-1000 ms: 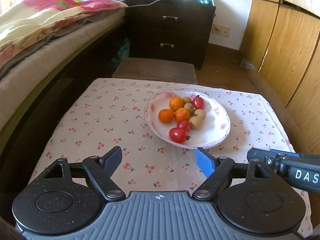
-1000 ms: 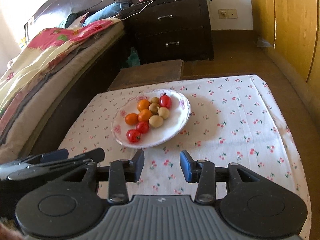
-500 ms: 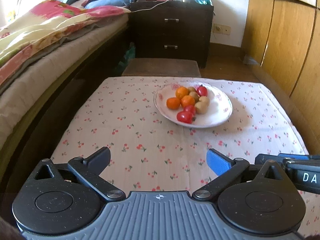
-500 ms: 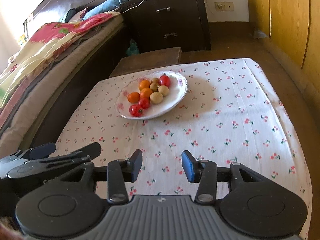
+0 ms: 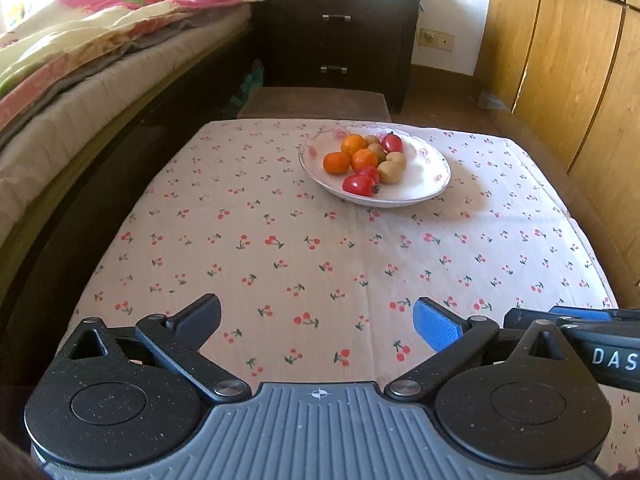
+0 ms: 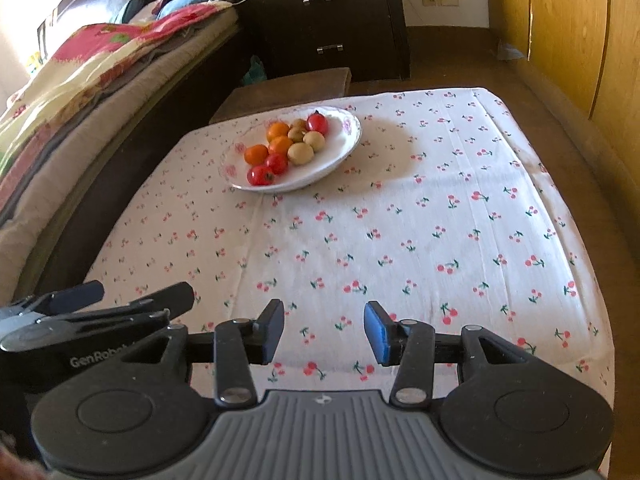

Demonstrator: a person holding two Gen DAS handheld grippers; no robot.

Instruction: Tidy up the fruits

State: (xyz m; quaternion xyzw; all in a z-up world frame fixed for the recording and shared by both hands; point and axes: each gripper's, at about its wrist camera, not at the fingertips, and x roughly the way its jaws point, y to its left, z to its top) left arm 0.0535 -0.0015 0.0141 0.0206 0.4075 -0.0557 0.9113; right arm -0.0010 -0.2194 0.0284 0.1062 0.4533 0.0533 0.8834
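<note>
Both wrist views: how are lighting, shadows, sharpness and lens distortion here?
Left wrist view: sunlit from the left, plate casting a soft shadow rightward on the cherry-print cloth; fruit sharp; fisheye bends the wardrobe. Right wrist view: the same shadow beside the plate, bed washed out at upper left, edges bowed, corners vignetted.

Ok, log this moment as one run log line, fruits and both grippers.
left gripper: open, empty | right gripper: open, empty | fruits: all nine in plate | cloth: bare near grippers
</note>
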